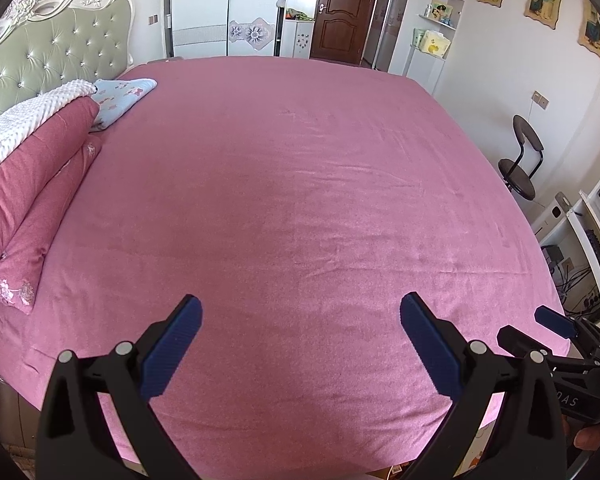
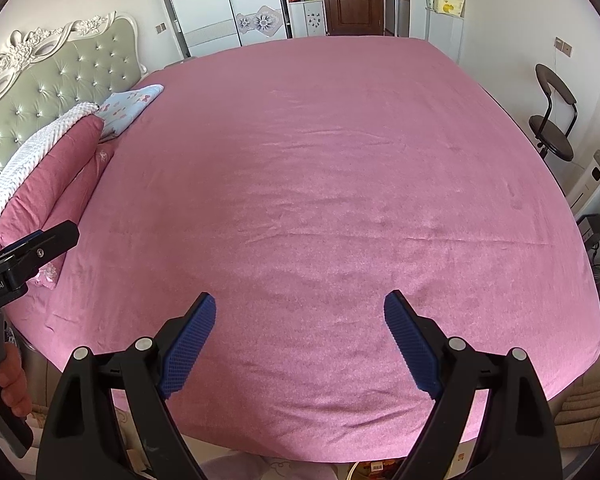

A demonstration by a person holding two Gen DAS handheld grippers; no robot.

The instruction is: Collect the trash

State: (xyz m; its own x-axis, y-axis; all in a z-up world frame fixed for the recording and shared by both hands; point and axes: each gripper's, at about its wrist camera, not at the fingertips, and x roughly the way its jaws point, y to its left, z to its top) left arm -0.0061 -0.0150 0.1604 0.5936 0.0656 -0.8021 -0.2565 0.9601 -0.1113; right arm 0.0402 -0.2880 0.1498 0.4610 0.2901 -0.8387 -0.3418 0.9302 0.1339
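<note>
Both tools [image 1: 300, 340] [image 2: 300, 336] gape above wrinkled pink bedsheet [image 1: 300, 184]

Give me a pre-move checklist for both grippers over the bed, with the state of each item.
1. Left gripper open, nothing between its fingers: ok.
2. Right gripper open, nothing between its fingers: ok.
3. Grippers apart from each other: ok; each shows at the edge of the other's view, with no contact.
4. Trash target picked out on the pink bedsheet: not ok; no trash shows on it in either view.
5. Folded bedding by the headboard out of the way: ok; it lies far to the left.
6. Bin or bag for the trash located: cannot tell; none is clearly in view.
</note>
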